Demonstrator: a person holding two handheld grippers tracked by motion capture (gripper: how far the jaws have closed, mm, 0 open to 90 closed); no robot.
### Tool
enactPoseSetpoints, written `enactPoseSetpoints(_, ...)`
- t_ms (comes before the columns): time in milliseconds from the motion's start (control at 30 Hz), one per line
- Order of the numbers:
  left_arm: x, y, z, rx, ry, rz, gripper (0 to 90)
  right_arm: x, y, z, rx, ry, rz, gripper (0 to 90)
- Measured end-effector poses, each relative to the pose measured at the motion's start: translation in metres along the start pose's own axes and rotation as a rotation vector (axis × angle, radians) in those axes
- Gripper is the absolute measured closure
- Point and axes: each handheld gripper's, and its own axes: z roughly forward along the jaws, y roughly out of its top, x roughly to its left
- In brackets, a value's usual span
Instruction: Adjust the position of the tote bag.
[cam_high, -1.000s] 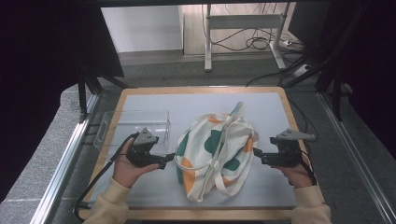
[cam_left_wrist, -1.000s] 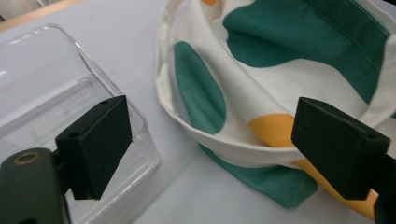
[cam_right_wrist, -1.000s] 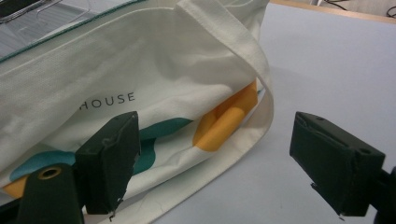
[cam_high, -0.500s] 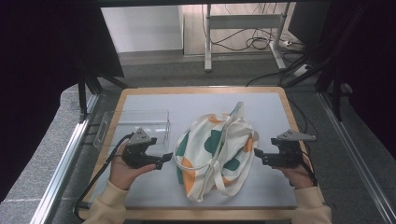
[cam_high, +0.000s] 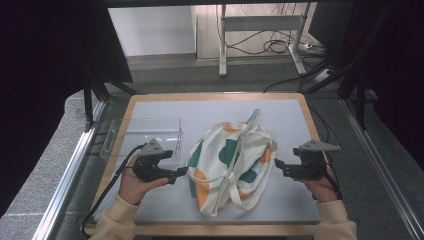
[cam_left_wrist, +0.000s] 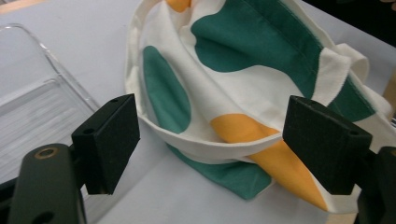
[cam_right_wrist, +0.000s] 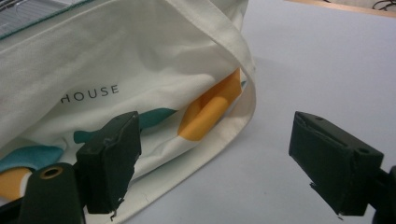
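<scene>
Grey flooring and a tangle of cables are showing beyond one wood-edged worktop (cam_high: 300, 107) with a pale mat. One cloth bag (cam_high: 231, 165), white with green and orange patches, is lying crumpled at the middle of that worktop, its straps trailing over it. One clear plastic tray (cam_high: 142, 134) is sitting just beside the bag, on the far side of the left hand-held gripper. Two hand-held grippers are flanking the bag. The left hand-held gripper (cam_high: 181, 172) is pointing at the bag's near-left edge with its tips just at the cloth; in the left gripper view its jaws are standing wide apart, released, with the bag's rim (cam_left_wrist: 205, 140) lying between them and nothing clamped. The right hand-held gripper (cam_high: 276, 165) is hovering just beside the bag's right edge; in the right gripper view its jaws are likewise spread, released, with the bag's hem (cam_right_wrist: 205, 149) running beside one jaw and bare mat between them. Printed letters reading HOUSE (cam_right_wrist: 91, 93) are showing on the bag's white lining.
</scene>
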Motion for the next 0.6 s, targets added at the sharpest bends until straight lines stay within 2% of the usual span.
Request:
enactPoseSetpoints(133,-0.003,0.000,0.000,0.000,-0.006,0.003,19.0,0.001,0.002,-0.002,-0.010,-0.004,-0.003,17.1)
enactPoseSetpoints(367,-0.015,0.003,0.000,0.026,-0.009,0.051,19.3,0.002,0.001,0.000,0.002,-0.009,-0.010,17.1)
enactPoseSetpoints(567,-0.027,0.003,0.005,0.043,-0.039,0.079,19.3,0.001,0.000,0.001,0.005,-0.013,-0.009,17.1)
enactPoseSetpoints(600,-0.031,0.002,0.008,0.047,-0.061,0.079,19.3,0.002,0.000,0.001,0.008,-0.015,-0.010,17.1)
